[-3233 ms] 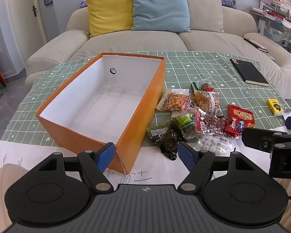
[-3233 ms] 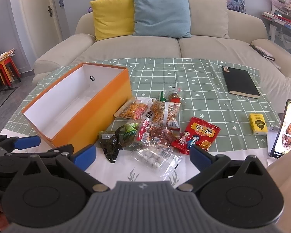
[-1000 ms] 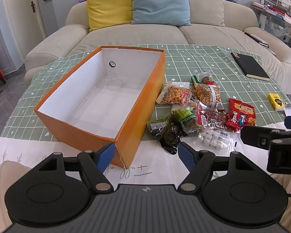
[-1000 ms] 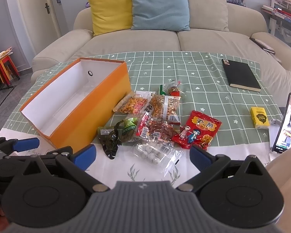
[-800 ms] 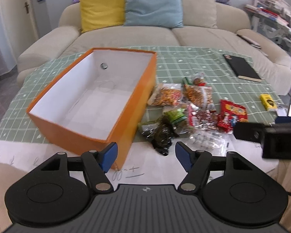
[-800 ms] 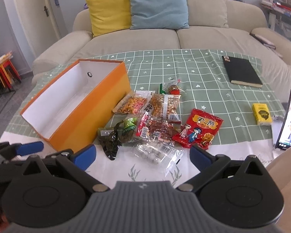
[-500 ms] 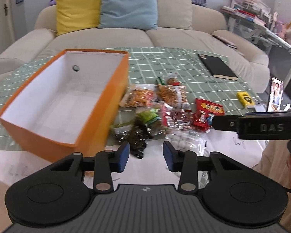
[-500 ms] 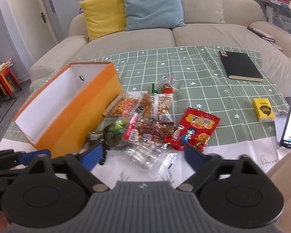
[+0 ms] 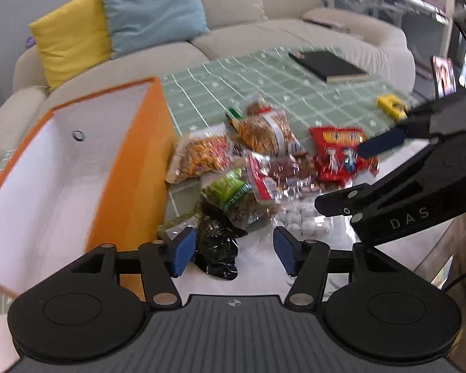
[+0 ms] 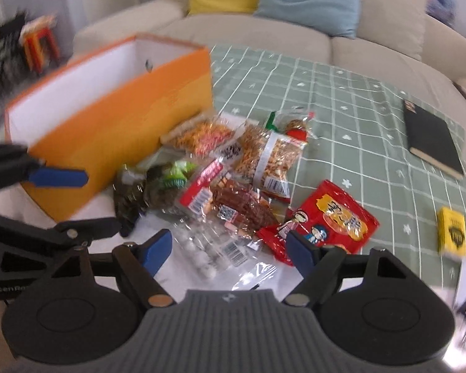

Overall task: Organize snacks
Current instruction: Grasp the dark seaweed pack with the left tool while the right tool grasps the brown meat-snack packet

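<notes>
Orange box (image 9: 130, 168) empty, left of left gripper (image 9: 231, 250); jaws opening over black packet (image 9: 216, 245). Right gripper (image 10: 230, 248) closing, unloaded, above clear packet (image 10: 208, 251). Nothing sorted yet.

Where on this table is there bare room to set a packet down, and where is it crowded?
Free: the white floor of the orange box, and the green cloth between the snack pile and the black notebook. Crowded: right of the box, where the packets overlap, down to the clear bag of white sweets on the near white strip.
</notes>
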`<state>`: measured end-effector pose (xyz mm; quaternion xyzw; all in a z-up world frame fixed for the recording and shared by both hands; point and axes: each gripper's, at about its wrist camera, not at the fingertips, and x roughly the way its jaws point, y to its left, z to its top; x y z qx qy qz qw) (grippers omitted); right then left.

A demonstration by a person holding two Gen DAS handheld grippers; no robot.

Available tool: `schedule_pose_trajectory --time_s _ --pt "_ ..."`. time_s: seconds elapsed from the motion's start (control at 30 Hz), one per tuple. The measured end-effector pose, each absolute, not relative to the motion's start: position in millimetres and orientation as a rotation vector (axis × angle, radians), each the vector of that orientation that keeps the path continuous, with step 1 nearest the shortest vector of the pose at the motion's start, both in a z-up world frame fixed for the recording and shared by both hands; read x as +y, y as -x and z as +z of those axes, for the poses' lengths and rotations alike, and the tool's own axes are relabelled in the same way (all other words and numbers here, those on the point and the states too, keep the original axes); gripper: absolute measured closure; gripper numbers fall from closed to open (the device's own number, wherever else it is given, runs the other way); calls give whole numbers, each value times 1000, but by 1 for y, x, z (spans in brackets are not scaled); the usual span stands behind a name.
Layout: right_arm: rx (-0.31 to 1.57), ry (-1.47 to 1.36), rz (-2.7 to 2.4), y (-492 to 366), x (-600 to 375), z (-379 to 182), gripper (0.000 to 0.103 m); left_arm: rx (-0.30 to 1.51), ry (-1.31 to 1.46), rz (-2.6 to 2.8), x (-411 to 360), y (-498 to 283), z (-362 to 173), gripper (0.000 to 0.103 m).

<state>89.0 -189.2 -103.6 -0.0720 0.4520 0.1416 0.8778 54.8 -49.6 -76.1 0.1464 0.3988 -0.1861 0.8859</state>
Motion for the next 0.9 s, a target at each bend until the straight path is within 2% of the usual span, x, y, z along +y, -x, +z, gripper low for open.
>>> schedule_pose_trajectory --time_s 0.37,0.7,0.8,0.9 --pt "969 332 427 -126 -173 -137 27 877 -369 -351 -53 -81 -111 35" --pt "953 249 421 -142 -179 -153 23 862 -402 -347 -57 -83 -125 36" --pt "949 210 426 -146 -178 -157 23 850 -422 -338 -58 -81 -127 43" --pt "957 174 419 -150 -177 -159 23 841 -418 -332 -57 -81 -127 55"
